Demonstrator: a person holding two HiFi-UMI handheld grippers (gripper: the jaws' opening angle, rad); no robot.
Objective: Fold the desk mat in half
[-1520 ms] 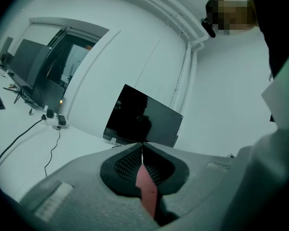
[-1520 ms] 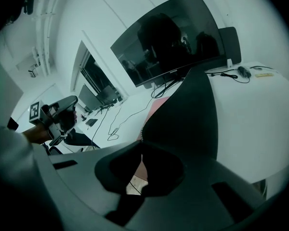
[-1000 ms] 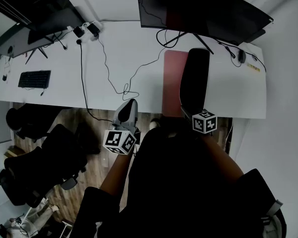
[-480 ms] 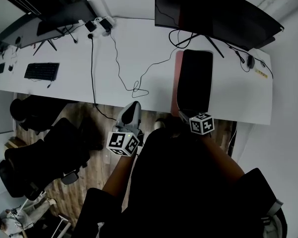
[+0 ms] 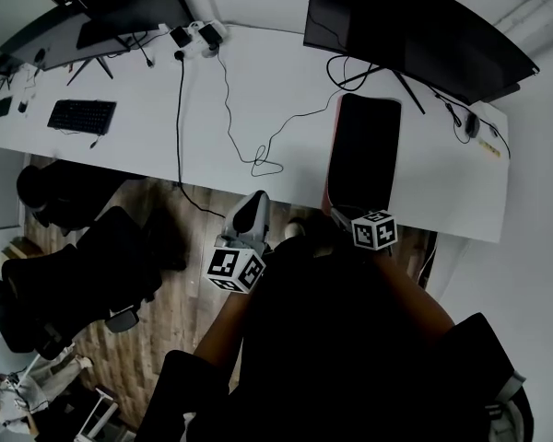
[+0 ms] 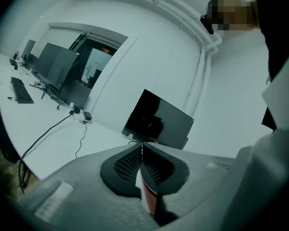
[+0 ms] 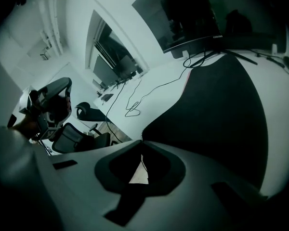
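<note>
Head view: the desk mat point(image 5: 364, 150), black side up with a red strip along its left edge, lies on the white desk point(image 5: 258, 109). The right gripper point(image 5: 343, 217) sits at the mat's near edge. The left gripper point(image 5: 255, 201) is apart from the mat, off to its left.

Left gripper view: the 2 jaws are pressed together.

Right gripper view: the jaws pinch the mat's near corner.

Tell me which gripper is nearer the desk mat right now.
Right. The right gripper is shut on the desk mat's near corner; the left gripper is at the desk's front edge, apart to the mat's left.
</note>
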